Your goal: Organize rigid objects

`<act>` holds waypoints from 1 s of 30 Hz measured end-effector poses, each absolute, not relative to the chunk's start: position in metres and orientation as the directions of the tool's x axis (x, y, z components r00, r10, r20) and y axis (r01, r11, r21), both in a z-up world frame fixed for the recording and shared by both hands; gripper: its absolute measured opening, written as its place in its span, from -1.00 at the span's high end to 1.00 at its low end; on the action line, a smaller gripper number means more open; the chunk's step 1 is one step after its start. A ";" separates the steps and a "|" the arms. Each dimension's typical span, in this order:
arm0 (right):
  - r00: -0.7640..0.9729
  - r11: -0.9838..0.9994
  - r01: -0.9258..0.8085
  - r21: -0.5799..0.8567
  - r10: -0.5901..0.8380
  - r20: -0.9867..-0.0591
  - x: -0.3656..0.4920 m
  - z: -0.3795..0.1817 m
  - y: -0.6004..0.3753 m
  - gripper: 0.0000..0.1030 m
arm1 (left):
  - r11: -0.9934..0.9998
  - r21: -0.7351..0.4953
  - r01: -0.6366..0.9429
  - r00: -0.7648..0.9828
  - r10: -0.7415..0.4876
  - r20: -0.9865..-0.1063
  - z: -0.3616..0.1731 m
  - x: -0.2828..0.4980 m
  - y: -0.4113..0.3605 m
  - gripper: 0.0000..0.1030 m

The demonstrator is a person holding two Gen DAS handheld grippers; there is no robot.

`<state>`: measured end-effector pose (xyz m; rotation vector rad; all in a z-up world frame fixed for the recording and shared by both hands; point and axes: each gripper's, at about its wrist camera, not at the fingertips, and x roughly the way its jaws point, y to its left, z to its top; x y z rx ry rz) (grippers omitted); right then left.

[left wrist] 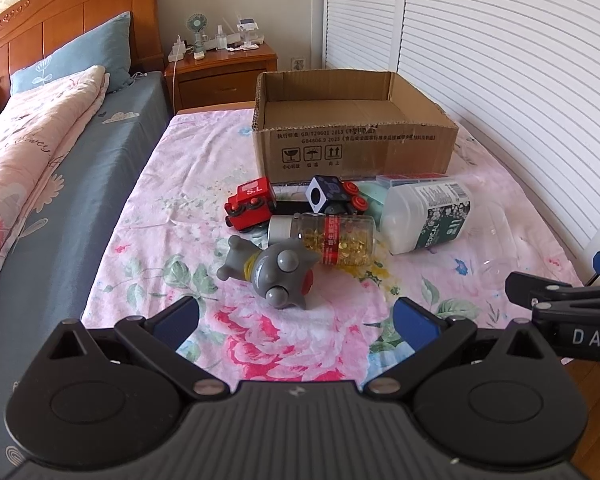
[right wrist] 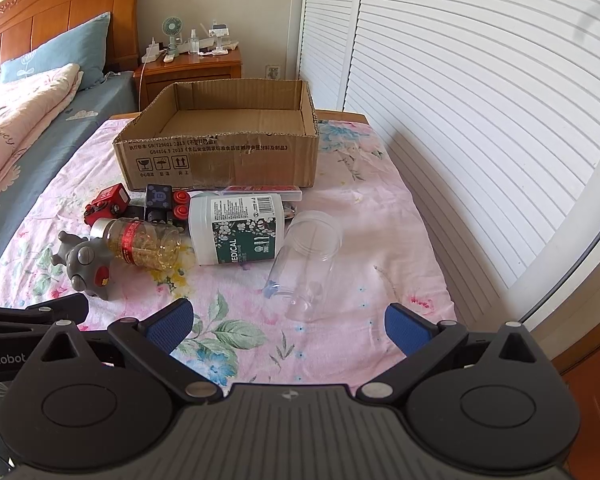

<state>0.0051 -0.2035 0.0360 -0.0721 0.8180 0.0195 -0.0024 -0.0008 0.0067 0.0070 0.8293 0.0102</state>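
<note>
An empty cardboard box stands open at the far end of the flowered cloth. In front of it lie a red toy train, a dark cube toy with red wheels, a bottle of yellow capsules, a grey figure toy, a white "MEDICAL" bottle, a flat red-and-clear case and a clear jar. My left gripper is open, just short of the grey toy. My right gripper is open, near the clear jar.
A bed with a blue sheet and a pink quilt runs along the left. A wooden nightstand with a small fan stands behind. White louvered doors line the right side. The cloth's right edge drops off beside them.
</note>
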 end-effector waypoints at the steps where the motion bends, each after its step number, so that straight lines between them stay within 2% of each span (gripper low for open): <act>1: 0.683 0.997 -0.045 -0.057 -0.010 -0.730 0.005 0.035 -0.203 -1.00 | 1.000 0.010 -0.007 0.675 0.012 -0.737 0.007 -0.002 -0.001 -0.98; 30: 0.692 0.997 -0.045 -0.061 -0.013 -0.722 0.004 0.039 -0.203 -1.00 | 1.000 0.007 -0.014 0.678 0.015 -0.735 0.008 -0.004 0.001 -0.98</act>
